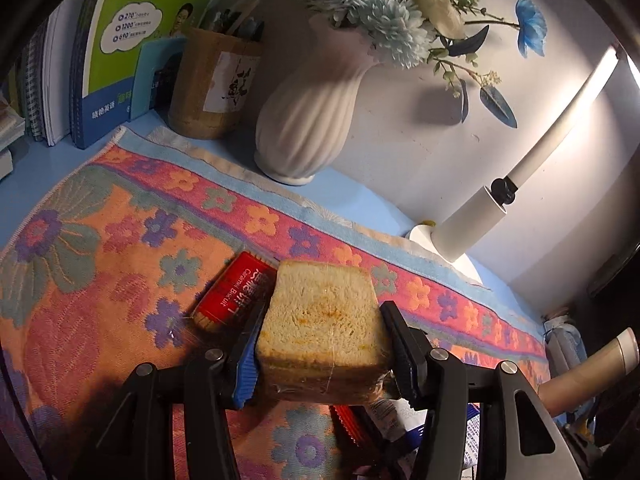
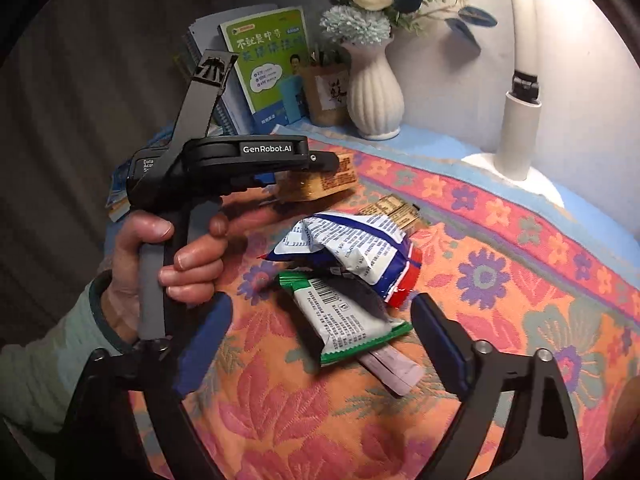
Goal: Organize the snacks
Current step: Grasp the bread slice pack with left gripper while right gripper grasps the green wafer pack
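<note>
Pale, plastic-wrapped bread fills the left tongs point(image 1: 320, 356): a wrapped sandwich point(image 1: 320, 320), squarish and thick, with an orange smear showing through the top slice, is pinched across its sides and held above the floral cloth point(image 1: 100, 240) that covers the table. Just beyond it and slightly to its left lies a red caramel biscuit pack point(image 1: 232, 296), its long axis running away from the tongs toward the vase point(image 1: 308, 120); the sandwich appears to hang over the pack's near end, though how high above it cannot be told from this angle.

In the right wrist view the right tongs point(image 2: 316, 340) stand wide apart with nothing between them. Directly ahead and close is a loose heap: a green-edged white packet point(image 2: 344, 320) lying across the jaws' line, a crumpled blue-and-white bag point(image 2: 352, 248) on top behind it, and a pale pink sachet point(image 2: 396, 368) poking out beneath. The right tongs are plainly the nearer to this heap. The left hand point(image 2: 168, 256) grips its handle at the heap's left.
</note>
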A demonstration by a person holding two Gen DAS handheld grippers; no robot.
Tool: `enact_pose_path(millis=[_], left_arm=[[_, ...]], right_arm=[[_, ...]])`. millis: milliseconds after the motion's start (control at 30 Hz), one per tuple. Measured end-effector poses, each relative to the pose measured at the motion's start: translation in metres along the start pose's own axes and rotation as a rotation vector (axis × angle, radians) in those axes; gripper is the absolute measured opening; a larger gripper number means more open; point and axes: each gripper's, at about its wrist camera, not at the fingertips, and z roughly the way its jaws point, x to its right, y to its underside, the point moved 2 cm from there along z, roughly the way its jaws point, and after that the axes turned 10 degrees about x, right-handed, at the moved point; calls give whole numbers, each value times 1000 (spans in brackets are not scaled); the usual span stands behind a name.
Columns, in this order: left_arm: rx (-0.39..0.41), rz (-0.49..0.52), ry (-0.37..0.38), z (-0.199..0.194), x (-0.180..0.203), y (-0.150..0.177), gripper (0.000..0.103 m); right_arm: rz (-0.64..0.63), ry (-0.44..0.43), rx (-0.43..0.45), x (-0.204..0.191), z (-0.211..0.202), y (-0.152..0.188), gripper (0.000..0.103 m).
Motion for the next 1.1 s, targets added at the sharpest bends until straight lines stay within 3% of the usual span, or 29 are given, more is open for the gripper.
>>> enact_pose_path(millis=[133, 267, 467, 500, 533, 567, 600, 833, 1100], left_arm=[[17, 10, -8, -5, -1, -2, 53], [19, 6, -3, -6, -2, -3, 53], [24, -12, 13, -8, -5, -7, 53], [23, -15, 15, -8, -6, -7, 53], [22, -16, 16, -8, -6, -7, 53], [21, -16, 16, -8, -6, -8, 53], [21, -13, 16, -8, -5, -8, 53], [24, 27, 14, -10, 4, -3, 53], [39, 109, 25, -28, 27, 12, 53]], right_arm=[[-14, 12, -52, 0, 1, 7, 93], [-15, 19, -113, 7, 28, 9, 93], [104, -8, -179, 37, 75, 12, 90], [100, -11, -155, 35, 74, 11, 86], [97, -29, -152, 33, 74, 10, 67], [98, -57, -151, 30, 72, 10, 55], [91, -61, -146, 27, 70, 10, 49], [21, 2, -117, 5, 45, 18, 48], [91, 85, -18, 4, -36, 28, 49]])
